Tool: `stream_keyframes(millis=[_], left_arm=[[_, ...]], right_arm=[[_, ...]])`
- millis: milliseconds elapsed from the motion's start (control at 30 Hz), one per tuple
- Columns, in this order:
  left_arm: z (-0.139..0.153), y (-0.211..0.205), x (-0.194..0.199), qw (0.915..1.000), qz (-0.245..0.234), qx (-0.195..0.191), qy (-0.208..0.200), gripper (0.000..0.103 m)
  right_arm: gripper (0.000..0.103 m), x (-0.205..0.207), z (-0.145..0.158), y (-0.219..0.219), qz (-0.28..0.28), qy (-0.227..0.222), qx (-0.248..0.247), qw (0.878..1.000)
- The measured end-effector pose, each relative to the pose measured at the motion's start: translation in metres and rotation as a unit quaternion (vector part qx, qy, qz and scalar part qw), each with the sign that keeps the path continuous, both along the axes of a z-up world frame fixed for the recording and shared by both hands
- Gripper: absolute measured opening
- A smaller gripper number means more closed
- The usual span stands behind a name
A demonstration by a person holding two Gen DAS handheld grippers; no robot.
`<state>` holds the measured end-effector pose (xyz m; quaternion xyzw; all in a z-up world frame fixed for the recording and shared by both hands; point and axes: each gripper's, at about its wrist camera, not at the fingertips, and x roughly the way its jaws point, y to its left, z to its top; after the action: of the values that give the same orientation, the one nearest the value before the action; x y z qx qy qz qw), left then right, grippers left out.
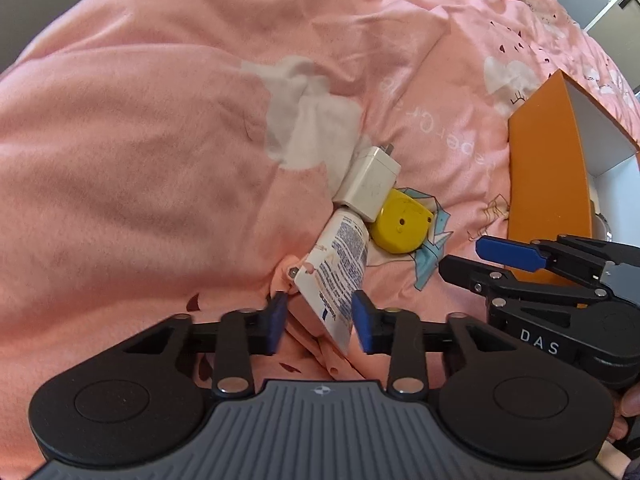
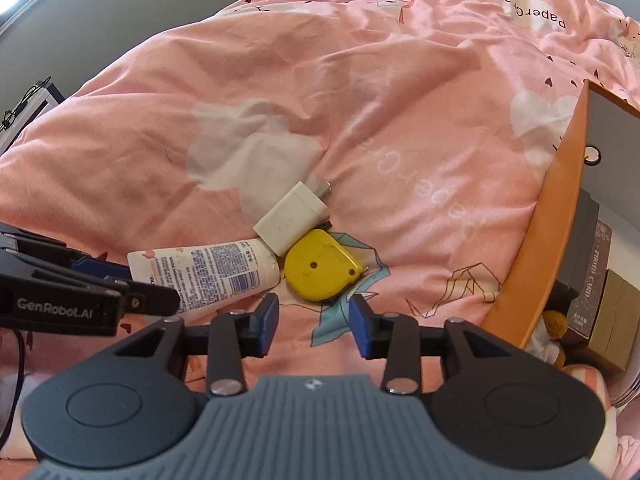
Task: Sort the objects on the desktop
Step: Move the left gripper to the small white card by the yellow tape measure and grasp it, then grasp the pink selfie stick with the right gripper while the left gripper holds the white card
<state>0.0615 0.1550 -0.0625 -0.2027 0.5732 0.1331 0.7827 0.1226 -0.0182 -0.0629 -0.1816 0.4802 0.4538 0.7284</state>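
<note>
L gripper (image 1: 320, 322) jaws part open, crimped end of tube (image 1: 340, 264) sits btwn pads, gap both sides so not clamped yet. R gripper (image 2: 313, 326) jaws open, holding nothing, tape (image 2: 320, 266) just ahead of tips. Charger (image 2: 294, 222) beyond that, touching tube cap + tape. Box (image 2: 560, 216) off to R of R jaws, already has stuff inside.

Step imo: picking tube. Next: close L jaws on crimp, lift w/o dragging charger, carry to box prob.
</note>
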Motion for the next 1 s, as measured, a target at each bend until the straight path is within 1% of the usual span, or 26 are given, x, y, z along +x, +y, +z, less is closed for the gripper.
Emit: stream_keyframes(millis=[33,100,200,300,433,533,633,733,867,933,1000], left_arm=[[0.002,-0.001,0.0,1.0,-0.003,0.004,-0.006,0.034],[0.007,-0.005,0.003,0.9997,-0.016,0.009,-0.019,0.023],[0.014,-0.012,0.01,0.9982,-0.03,0.024,-0.046,0.016],[0.015,-0.016,0.016,0.9974,-0.034,0.022,-0.061,0.016],[0.011,-0.023,0.021,0.9967,-0.037,0.024,-0.068,0.016],[0.007,-0.024,0.023,0.997,-0.03,0.028,-0.066,0.017],[0.0,-0.027,0.023,0.9973,-0.034,0.04,-0.051,0.017],[0.0,-0.029,0.02,0.9965,-0.032,0.047,-0.061,0.018],[0.01,-0.03,0.015,0.9941,-0.034,0.067,-0.078,0.009],[0.022,-0.029,0.009,0.9925,-0.038,0.066,-0.095,0.008],[0.033,-0.028,0.005,0.991,-0.043,0.074,-0.103,0.008]], right_arm=[[0.042,0.0,0.0,0.0,0.002,-0.002,0.0,1.0],[0.042,0.001,0.0,0.001,0.008,-0.004,0.0,1.0],[0.042,0.0,-0.001,0.004,0.014,-0.008,-0.004,1.0],[0.042,-0.001,-0.002,0.005,0.014,-0.007,-0.007,1.0],[0.042,-0.002,-0.003,0.006,0.008,-0.011,-0.013,1.0],[0.043,-0.004,-0.004,0.005,0.013,-0.006,-0.008,1.0],[0.044,-0.007,-0.004,0.005,0.014,-0.014,-0.01,1.0],[0.046,-0.008,-0.003,0.003,0.016,-0.02,-0.008,1.0],[0.046,-0.011,-0.002,-0.001,0.021,-0.014,0.008,1.0],[0.046,-0.012,-0.002,-0.003,0.026,-0.001,0.017,1.0],[0.044,-0.015,-0.004,-0.003,0.037,0.016,0.022,0.999]])
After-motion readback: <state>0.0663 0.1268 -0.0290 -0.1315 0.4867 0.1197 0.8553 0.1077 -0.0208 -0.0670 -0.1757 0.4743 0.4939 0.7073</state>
